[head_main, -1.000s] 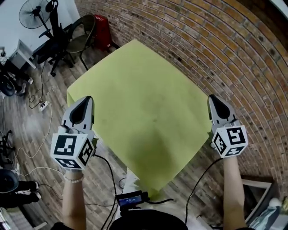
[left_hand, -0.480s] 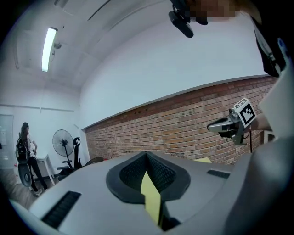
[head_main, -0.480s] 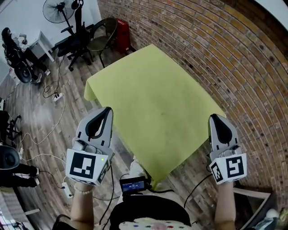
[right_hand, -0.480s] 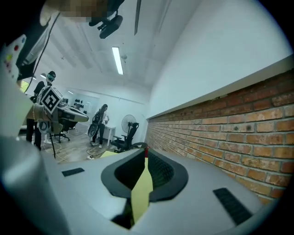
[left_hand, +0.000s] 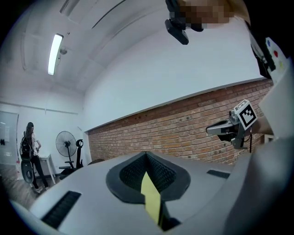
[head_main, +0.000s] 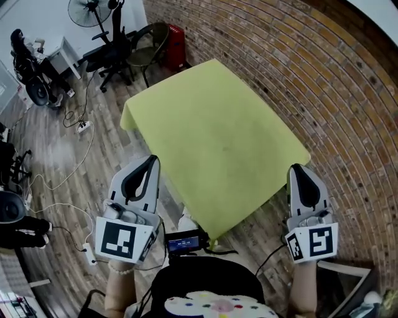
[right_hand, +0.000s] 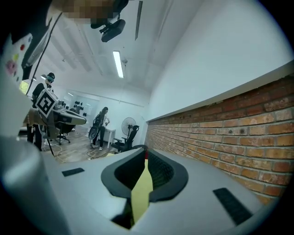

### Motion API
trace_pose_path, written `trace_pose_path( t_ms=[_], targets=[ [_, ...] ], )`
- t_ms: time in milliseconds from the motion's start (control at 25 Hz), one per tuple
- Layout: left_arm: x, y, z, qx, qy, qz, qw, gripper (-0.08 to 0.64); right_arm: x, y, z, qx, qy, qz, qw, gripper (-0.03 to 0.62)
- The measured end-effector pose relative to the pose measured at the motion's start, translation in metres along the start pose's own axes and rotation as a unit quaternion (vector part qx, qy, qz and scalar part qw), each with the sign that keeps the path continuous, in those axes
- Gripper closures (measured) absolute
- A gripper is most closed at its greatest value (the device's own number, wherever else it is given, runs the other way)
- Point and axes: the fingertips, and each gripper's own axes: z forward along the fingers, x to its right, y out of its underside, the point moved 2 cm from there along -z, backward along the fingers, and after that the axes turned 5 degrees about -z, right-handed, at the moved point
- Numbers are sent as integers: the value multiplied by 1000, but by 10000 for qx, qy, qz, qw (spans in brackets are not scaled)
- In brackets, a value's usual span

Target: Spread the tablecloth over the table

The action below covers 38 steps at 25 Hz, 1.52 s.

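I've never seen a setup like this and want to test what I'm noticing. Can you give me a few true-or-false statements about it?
1. The tablecloth is yellow-green. True.
2. The left claw and the right claw are each shut on a bit of that cloth. True.
3. The wall next to the table is smooth and white. False: it is a brick wall.
4. A standing fan is at the far end of the room. True.
5. Plates are already set on the cloth. False: nothing shows on top of it in the head view.
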Motion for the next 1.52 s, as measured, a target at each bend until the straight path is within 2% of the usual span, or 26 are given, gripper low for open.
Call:
trace_pose_path(
  t_ms=[200,440,720,1240,1520],
  targets=[
    [12,6,-5,22,70,-12,10000,545,-3,3,-6,-36,62,18,10000,548],
    [24,17,-14,-233,304,-87,9992,545,1,-1,-20,9,278,120,9995,548],
    [19,15,-5,-121,212,-273,9993,546,-2,5,-22,-90,342,80,9993,548],
    [41,12,12,6,572,-354,9977,546,-5,13,-33,-256,493,28,9985,549],
    [48,12,18,33,626,-361,9974,546,-7,16,-32,-295,457,-17,9985,549]
  ],
)
